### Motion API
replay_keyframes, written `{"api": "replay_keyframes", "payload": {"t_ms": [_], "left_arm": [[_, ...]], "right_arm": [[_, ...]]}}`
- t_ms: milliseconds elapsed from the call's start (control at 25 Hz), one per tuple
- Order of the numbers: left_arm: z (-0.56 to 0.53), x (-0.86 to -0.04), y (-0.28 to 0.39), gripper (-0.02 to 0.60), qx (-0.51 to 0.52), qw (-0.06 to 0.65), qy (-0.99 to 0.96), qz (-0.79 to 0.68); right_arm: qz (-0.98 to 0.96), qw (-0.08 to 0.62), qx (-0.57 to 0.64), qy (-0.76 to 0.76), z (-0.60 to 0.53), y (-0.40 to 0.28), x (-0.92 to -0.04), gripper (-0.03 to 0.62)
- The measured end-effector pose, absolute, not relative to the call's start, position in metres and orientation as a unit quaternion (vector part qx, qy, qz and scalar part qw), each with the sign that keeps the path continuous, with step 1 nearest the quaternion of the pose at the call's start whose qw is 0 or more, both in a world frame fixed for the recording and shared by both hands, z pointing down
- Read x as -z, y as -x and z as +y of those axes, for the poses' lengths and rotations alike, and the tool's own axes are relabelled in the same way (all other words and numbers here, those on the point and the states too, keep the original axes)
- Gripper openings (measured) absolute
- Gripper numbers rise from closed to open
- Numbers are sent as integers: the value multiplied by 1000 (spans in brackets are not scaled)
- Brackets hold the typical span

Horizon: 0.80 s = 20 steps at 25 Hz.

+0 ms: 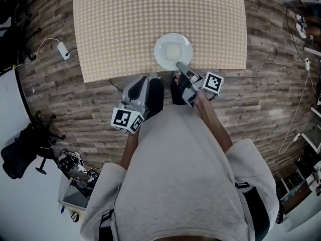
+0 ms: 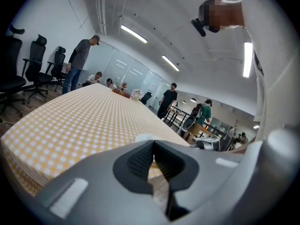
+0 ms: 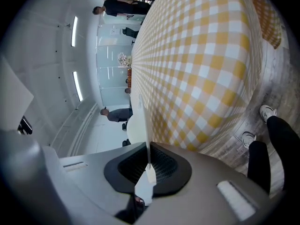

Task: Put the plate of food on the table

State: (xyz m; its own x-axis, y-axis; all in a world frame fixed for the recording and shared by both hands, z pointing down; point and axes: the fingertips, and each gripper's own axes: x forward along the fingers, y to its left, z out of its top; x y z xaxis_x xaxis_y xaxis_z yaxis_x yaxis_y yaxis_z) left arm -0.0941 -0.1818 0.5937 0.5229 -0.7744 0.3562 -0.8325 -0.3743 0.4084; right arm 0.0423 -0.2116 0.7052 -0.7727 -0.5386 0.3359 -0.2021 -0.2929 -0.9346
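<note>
Now right gripper (image 1: 183, 69) clamped on plate (image 1: 173, 51) rim, table (image 1: 115, 29) near edge: lower level, then release; left gripper (image 1: 143, 87) closed, empty.

A table under a yellow-and-white checked cloth (image 1: 125, 29) fills the upper middle; a round white plate (image 1: 170, 49) sits over the cloth close to its near edge, its contents pale and indistinct; the right gripper (image 1: 181, 65) reaches onto the plate's near rim; the left gripper (image 1: 143, 82) hangs over the wood-plank floor (image 1: 271, 89), just short of the table edge; below, the person's light grey top (image 1: 180, 179) spreads wide; a black office chair (image 1: 22, 152) stands far left.
</note>
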Motion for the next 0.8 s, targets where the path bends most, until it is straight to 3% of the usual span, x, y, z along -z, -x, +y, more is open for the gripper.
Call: {"api": "replay_keyframes", "payload": {"t_ms": [800], "left_arm": [[-191, -585, 107, 8, -41, 271, -827, -492]], "right_arm": [[553, 96, 743, 364, -219, -30, -717, 23]]}}
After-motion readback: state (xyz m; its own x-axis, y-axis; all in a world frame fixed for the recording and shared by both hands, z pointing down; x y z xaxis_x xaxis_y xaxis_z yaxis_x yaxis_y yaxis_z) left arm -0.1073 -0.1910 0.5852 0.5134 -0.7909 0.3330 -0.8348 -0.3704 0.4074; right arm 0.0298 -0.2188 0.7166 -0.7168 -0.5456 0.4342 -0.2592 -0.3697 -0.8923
